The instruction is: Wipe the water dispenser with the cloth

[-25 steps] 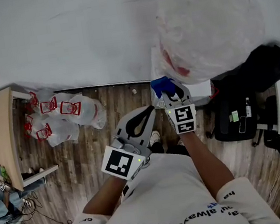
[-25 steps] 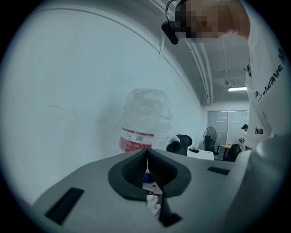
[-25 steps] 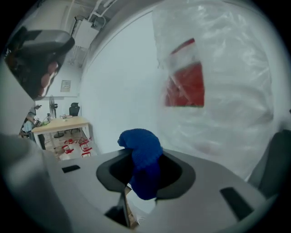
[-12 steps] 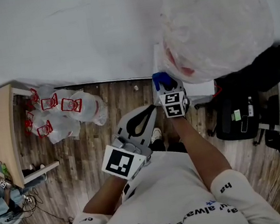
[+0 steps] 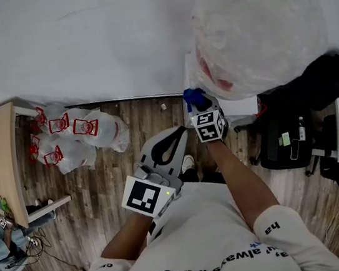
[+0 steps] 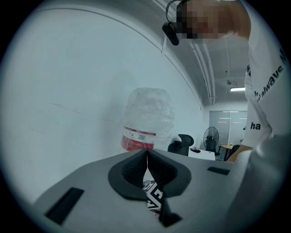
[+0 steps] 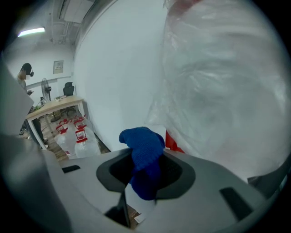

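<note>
Start at the far left of the water dispenser [image 5: 241, 108]: a wooden worktop [image 5: 0, 163] stands well away from it. Nearer, a cluster of red-labelled water jugs [image 5: 72, 140] lies on the floor along the wall.

Your left tongs [image 5: 181, 135] hang left of the dispenser and a little back from it. They are pressed together with nothing between them, as the left gripper view shows [image 6: 146, 155]. They point toward the wrapped bottle [image 6: 148, 117] on top.

Your right tongs [image 5: 198, 105] are the nearer pair, right at the dispenser's left front corner. They are clamped on the blue cloth [image 7: 143, 148], which bunches up above the tips. In the head view the cloth [image 5: 193, 98] sits just beside the white housing, under the bottle [image 5: 260, 23]. I cannot tell whether it touches.

The surface to wipe lies ahead and to the right of the cloth. The dispenser looks to stand upright, so strokes probably run down its side or across its top edge. The right hand should do the wiping, and the left is likely best kept clear.
</note>
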`<state>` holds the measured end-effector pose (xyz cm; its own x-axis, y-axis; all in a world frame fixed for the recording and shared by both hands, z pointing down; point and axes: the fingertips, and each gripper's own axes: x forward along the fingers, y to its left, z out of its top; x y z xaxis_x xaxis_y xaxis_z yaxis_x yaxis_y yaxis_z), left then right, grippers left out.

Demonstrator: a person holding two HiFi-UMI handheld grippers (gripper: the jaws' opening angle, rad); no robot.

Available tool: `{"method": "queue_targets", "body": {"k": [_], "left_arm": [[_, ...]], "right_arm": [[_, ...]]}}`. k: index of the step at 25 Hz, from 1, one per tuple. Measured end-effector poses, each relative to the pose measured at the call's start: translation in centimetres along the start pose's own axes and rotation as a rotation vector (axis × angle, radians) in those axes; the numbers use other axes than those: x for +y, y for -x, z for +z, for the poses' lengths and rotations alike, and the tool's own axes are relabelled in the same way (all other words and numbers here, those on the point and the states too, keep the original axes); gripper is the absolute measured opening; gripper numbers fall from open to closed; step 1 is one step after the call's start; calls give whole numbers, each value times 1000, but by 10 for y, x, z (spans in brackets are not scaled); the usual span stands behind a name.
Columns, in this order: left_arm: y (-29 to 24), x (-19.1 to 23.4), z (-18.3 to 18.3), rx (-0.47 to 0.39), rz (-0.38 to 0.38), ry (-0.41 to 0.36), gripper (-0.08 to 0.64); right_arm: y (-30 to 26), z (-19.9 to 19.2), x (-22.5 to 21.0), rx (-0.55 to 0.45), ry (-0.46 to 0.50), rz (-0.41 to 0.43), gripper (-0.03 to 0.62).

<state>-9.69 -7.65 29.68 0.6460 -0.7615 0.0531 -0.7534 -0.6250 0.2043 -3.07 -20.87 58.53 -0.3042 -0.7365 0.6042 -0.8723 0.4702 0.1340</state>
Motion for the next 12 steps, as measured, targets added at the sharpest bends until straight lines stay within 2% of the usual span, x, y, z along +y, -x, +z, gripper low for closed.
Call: {"method": "queue_targets", "body": {"k": [12], "left_arm": [[7,-9,1,-2,-1,-7,21]], "right_arm": [[20,-16,12,-1,-16,30,126]]}}
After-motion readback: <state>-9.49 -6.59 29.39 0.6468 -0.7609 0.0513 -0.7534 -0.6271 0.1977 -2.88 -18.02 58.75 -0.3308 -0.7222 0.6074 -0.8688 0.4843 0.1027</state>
